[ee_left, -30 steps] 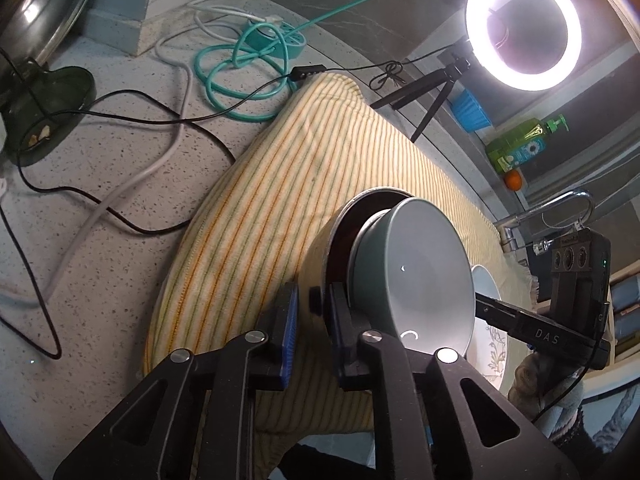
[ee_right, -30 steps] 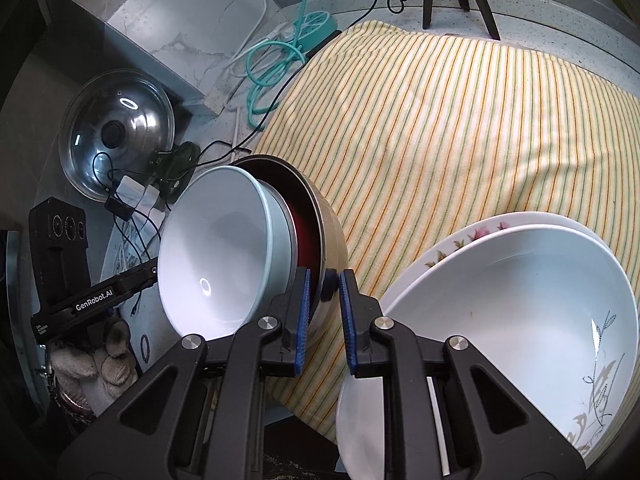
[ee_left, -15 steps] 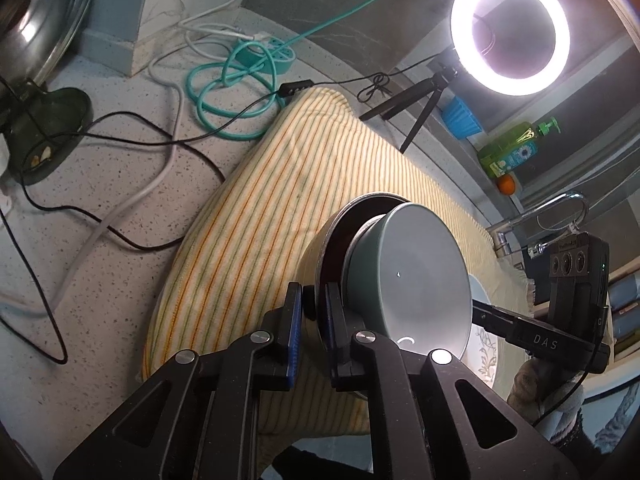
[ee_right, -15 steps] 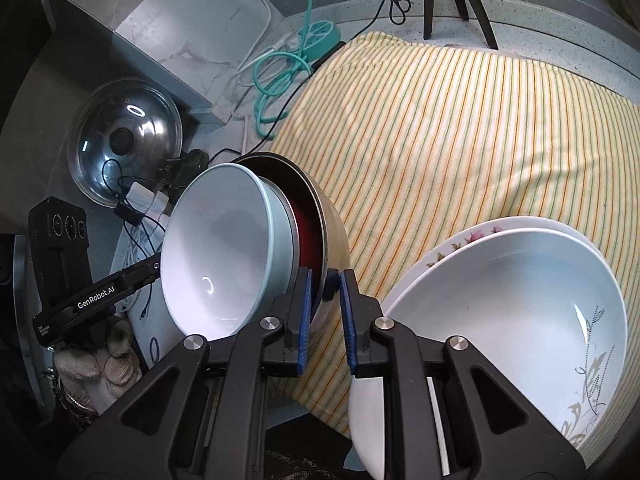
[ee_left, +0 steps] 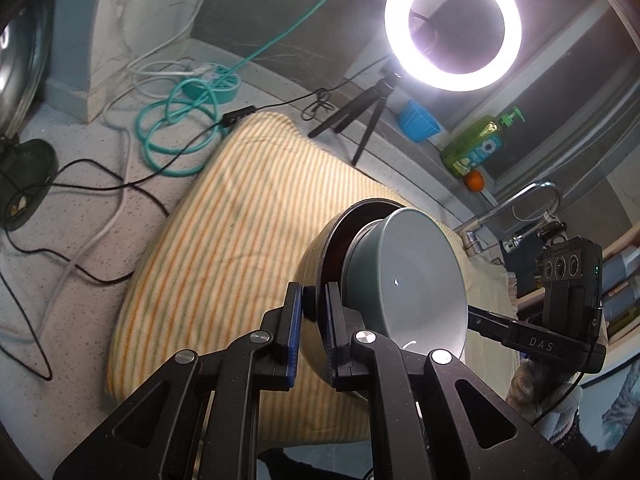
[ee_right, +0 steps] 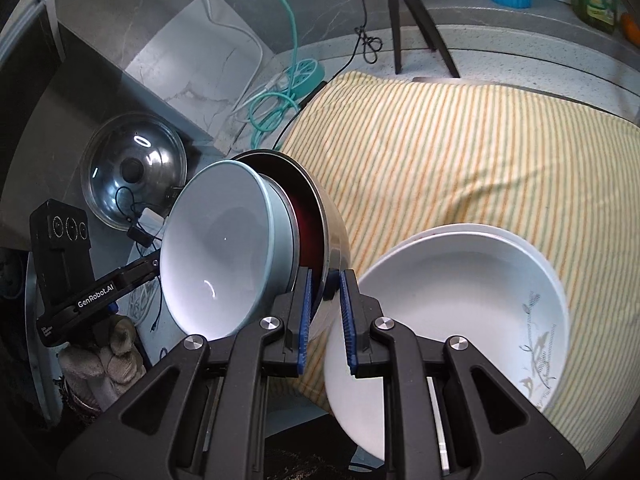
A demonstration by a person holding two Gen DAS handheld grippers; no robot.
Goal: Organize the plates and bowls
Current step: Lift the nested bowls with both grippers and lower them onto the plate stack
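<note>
A metal bowl with a dark red inside (ee_left: 320,256) (ee_right: 320,216) holds a pale blue-grey bowl (ee_left: 416,276) (ee_right: 224,248) nested in it. Both are tilted on edge and lifted above the striped cloth (ee_left: 240,232) (ee_right: 460,152). My left gripper (ee_left: 314,308) is shut on the metal bowl's rim from one side. My right gripper (ee_right: 324,292) is shut on the same rim from the opposite side. A large white bowl with a leaf print (ee_right: 460,304) sits in a white plate on the cloth, right of my right gripper.
A ring light on a small tripod (ee_left: 452,24) stands behind the cloth. Cables and a teal cord (ee_left: 180,120) lie on the speckled counter. A glass pot lid (ee_right: 136,168) leans at the left. A blue cup (ee_left: 416,120), a green soap bottle (ee_left: 476,144) and a tap (ee_left: 520,208) are at the back.
Both grippers have raised the nested bowls higher off the cloth, still tilted. The cloth and the white bowl look farther below.
</note>
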